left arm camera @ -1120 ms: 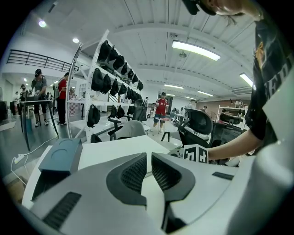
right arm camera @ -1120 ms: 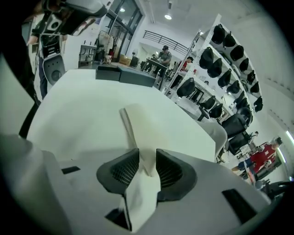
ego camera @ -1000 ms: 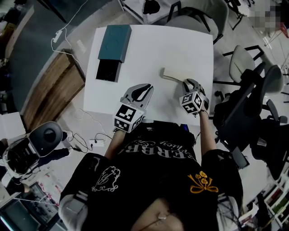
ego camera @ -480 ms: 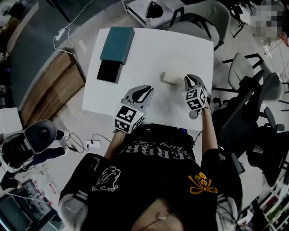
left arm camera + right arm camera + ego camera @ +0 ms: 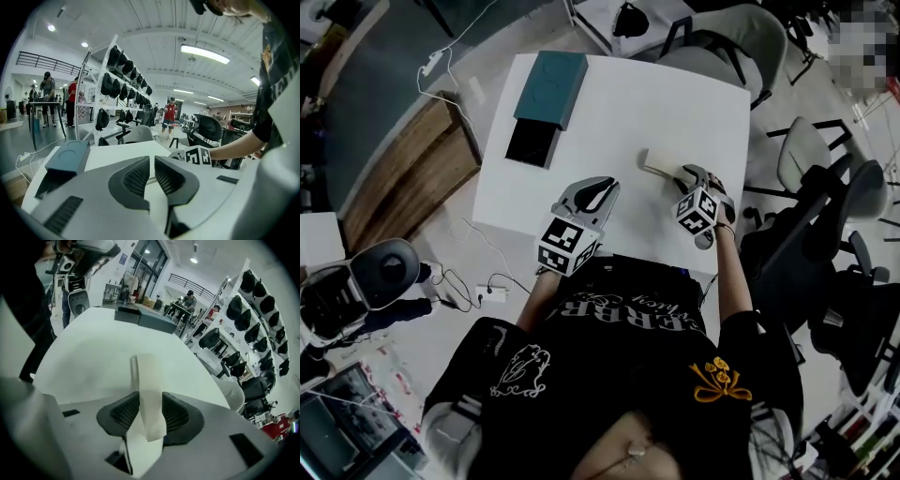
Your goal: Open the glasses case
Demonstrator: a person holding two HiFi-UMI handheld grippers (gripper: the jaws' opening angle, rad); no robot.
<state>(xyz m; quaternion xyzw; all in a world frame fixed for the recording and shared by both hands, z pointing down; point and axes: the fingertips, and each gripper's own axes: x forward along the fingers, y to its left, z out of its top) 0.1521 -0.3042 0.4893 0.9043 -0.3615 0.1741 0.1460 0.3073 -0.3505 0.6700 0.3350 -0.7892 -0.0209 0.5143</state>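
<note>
The cream glasses case [image 5: 659, 163] lies on the white table [image 5: 675, 103], right of centre. My right gripper [image 5: 686, 174] is at its near end. In the right gripper view the case [image 5: 147, 380] stands on edge between the two pads, close against both, and the right gripper [image 5: 150, 416] has its jaws opening around it. My left gripper [image 5: 598, 185] rests over the table's near edge, left of the case and apart from it. Its jaws [image 5: 152, 176] stand nearly together with nothing between them.
A teal box [image 5: 550, 89] with a black tray [image 5: 531, 143] slid out of it sits at the table's far left. Office chairs [image 5: 825, 197] crowd the right side. Cables and a wooden panel [image 5: 403, 178] lie on the floor to the left.
The right gripper drew back to the right of the case half a second ago. It has come back left onto the case's near end. The left gripper stayed put.
</note>
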